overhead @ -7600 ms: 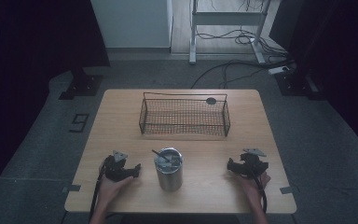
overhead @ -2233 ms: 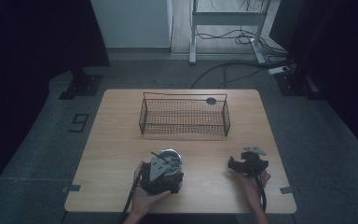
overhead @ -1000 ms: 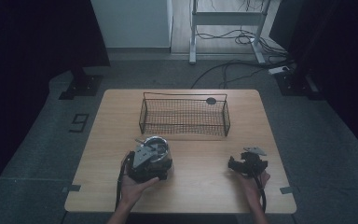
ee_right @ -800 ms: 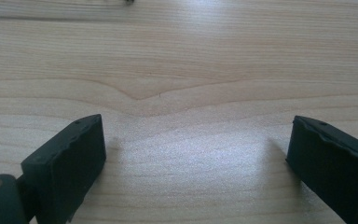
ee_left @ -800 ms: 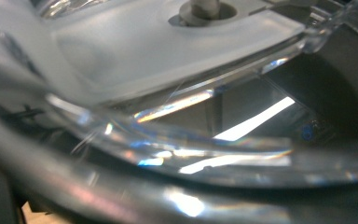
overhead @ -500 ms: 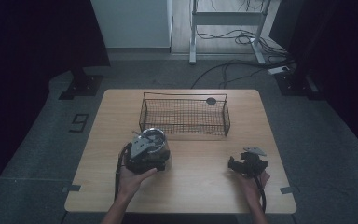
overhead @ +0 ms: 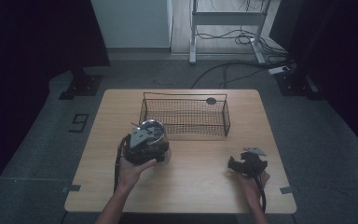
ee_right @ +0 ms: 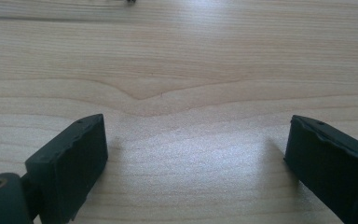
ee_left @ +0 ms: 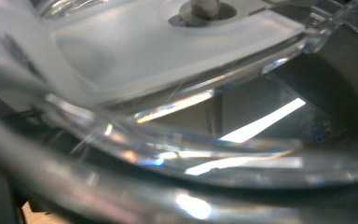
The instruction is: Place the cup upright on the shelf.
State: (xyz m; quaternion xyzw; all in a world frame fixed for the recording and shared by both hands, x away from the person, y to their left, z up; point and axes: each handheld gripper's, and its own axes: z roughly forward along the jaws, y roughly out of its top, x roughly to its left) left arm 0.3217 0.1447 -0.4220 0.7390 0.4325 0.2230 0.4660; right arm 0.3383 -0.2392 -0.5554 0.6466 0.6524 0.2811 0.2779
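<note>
A steel cup (overhead: 152, 130) with a clear lid and a straw hangs over the table's left half, just in front of the wire basket's (overhead: 185, 125) left end. My left gripper (overhead: 144, 148) is shut on its side and carries it. In the left gripper view the cup's clear lid (ee_left: 168, 70) and shiny rim sit right against the camera, tilted. My right gripper (overhead: 237, 164) rests low on the table at the right. Its jaws stand wide open over bare wood in the right gripper view (ee_right: 196, 154).
The wire basket stands at the back middle of the wooden table (overhead: 191, 191). A small black disc (overhead: 211, 101) shows at its far right corner. Bare wood lies between the two grippers.
The left gripper closed on the cup, lifted it and carried it left and toward the basket. The right gripper has stayed put.
</note>
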